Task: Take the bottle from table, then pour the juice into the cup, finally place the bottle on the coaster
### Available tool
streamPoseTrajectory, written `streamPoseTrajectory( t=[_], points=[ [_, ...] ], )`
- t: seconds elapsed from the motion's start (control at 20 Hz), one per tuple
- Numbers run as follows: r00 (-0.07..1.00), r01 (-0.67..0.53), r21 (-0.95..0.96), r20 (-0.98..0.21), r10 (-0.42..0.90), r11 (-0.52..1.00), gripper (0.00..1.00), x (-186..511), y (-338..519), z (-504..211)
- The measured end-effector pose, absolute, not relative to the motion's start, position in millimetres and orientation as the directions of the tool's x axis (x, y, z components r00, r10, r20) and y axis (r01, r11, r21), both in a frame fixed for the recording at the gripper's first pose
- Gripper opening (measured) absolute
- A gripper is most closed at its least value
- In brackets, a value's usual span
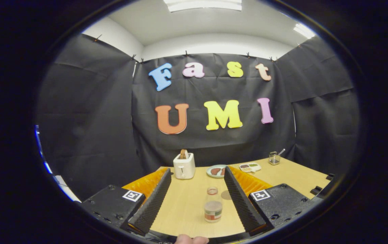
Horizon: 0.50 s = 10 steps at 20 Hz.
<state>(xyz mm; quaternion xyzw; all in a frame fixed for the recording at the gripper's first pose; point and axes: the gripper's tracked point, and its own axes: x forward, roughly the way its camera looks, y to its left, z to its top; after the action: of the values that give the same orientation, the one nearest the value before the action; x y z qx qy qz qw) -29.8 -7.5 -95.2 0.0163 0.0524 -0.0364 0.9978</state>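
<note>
**Spread fingers framing the juice bottle**

Standing wide apart, the gripper point(197, 200) has its two ridged, wedge-shaped fingers point(153, 203) released and touching nothing. Between them, nearer the right finger, a small clear plastic bottle point(213, 205) stands upright on the pale wood-grain table point(183, 210); it has a banded label and reddish-brown juice inside. Just beyond the bottle a flat round tan coaster point(226, 195) lies on the tabletop. Farther back sit a white boxy toaster point(184, 165) with a slice sticking out, a round pale-green plate point(215, 171), a small white tray point(250, 167) and a clear glass cup point(274, 158) holding a stick-like utensil.
</note>
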Motion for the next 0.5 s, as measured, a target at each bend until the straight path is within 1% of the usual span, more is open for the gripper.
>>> streamPoseTrajectory(
  t=[0.1,0.25,0.5],
  points=[
    [0.991,0.073,0.013,-0.111,-0.071,0.997,1.00,-25.3,-10.0,-118.7],
    [0.985,0.101,-0.013,-0.137,-0.102,0.995,1.00,-23.9,-24.2,-157.2],
    [0.982,0.100,-0.031,-0.156,-0.104,0.994,1.00,-10.7,-39.5,-201.4]
  ],
)
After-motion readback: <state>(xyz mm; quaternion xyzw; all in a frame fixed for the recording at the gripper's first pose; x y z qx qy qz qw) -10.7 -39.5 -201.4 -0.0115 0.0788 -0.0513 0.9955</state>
